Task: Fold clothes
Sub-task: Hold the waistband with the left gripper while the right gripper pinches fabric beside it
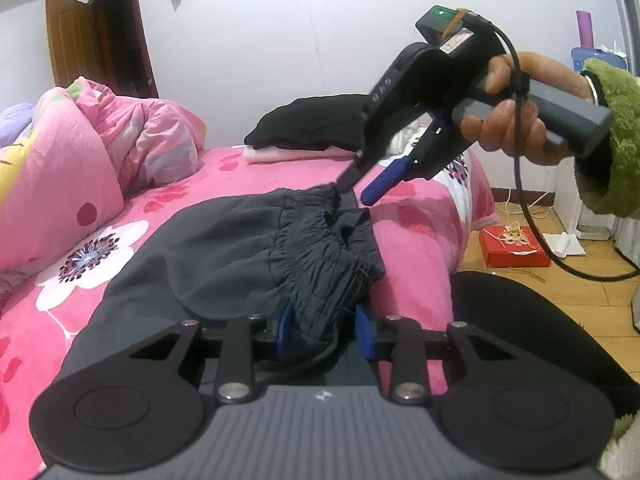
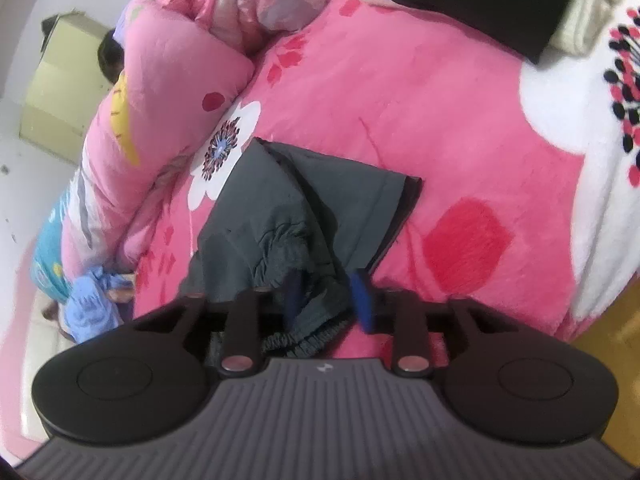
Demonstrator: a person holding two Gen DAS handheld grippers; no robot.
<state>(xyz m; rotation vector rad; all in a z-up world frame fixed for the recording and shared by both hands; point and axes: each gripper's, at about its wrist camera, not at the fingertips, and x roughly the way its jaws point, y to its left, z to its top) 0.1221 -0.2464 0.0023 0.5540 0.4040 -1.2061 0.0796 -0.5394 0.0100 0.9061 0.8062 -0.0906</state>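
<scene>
Pink floral bedspread (image 1: 404, 236), bunched pink quilt (image 1: 80, 152), brown door (image 1: 80, 44), red box (image 1: 514, 250) on wooden floor (image 1: 580, 288)

Crumpled dark grey trousers (image 1: 248, 248) on bed

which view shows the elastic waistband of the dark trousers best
The left wrist view: the gathered waistband runs in full between the left tool and right tool, both gripping it. The right wrist view shows only a bunched stretch by that tool, slightly blurred.

Dark grey trousers (image 1: 224, 256) on a pink, white-flowered bedspread (image 1: 420, 240).
</scene>
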